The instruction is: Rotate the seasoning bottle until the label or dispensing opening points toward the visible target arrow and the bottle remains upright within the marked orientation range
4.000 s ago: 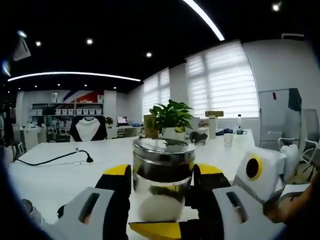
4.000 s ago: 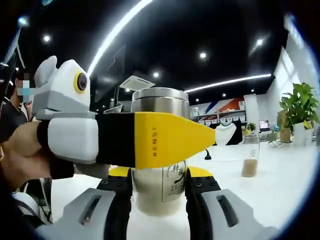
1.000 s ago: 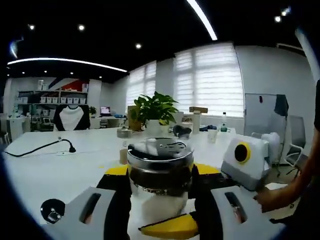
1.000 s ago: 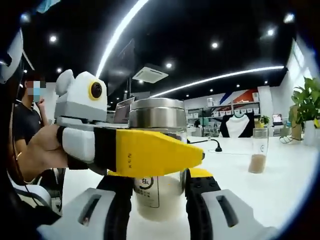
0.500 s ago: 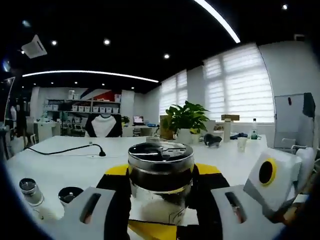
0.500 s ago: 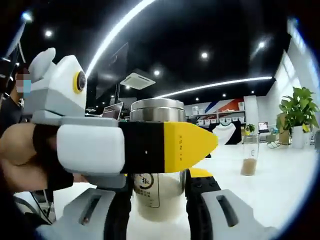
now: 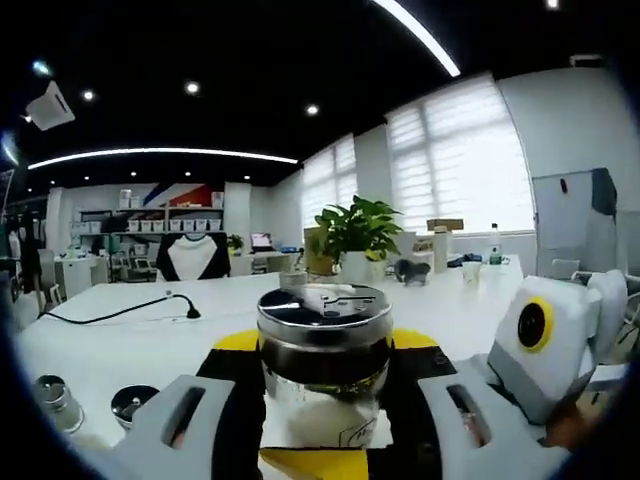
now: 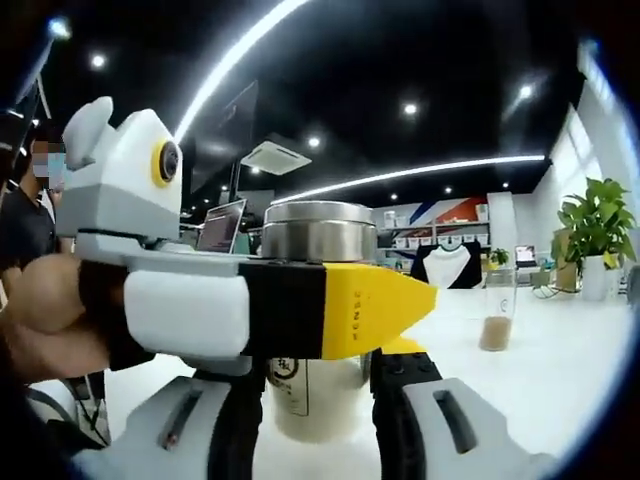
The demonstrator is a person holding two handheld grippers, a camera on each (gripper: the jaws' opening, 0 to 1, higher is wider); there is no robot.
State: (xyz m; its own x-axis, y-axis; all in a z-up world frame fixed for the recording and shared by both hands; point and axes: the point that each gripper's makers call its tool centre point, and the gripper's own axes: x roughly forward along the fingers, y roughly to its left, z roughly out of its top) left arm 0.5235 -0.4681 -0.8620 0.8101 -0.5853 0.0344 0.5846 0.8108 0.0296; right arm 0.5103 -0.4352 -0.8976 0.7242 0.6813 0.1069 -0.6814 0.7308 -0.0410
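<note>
The seasoning bottle [image 7: 322,350] is a glass jar with a flat metal lid, holding white grains, and it stands upright over the white table [image 7: 150,345]. My left gripper [image 7: 322,375] is shut on the bottle, with a black-and-yellow jaw on each side just under the lid. In the right gripper view the bottle [image 8: 318,390] shows its metal lid [image 8: 318,235] and a printed label [image 8: 285,388] facing left of centre. My right gripper [image 8: 315,405] is shut on the lower body. The left gripper's yellow jaw [image 8: 375,300] crosses in front of the bottle.
Two small jars [image 7: 52,400] [image 7: 130,403] sit low at the left, and a black power cable [image 7: 120,310] lies on the table. A potted plant [image 7: 360,235] stands at the far edge. A glass of brown powder [image 8: 494,312] stands to the right. A person [image 8: 25,235] is at the left.
Since four seconds ago the label has turned leftward in the right gripper view, a round logo replacing the writing. Both grippers stay shut on the bottle; in the last half second only the views shifted slightly.
</note>
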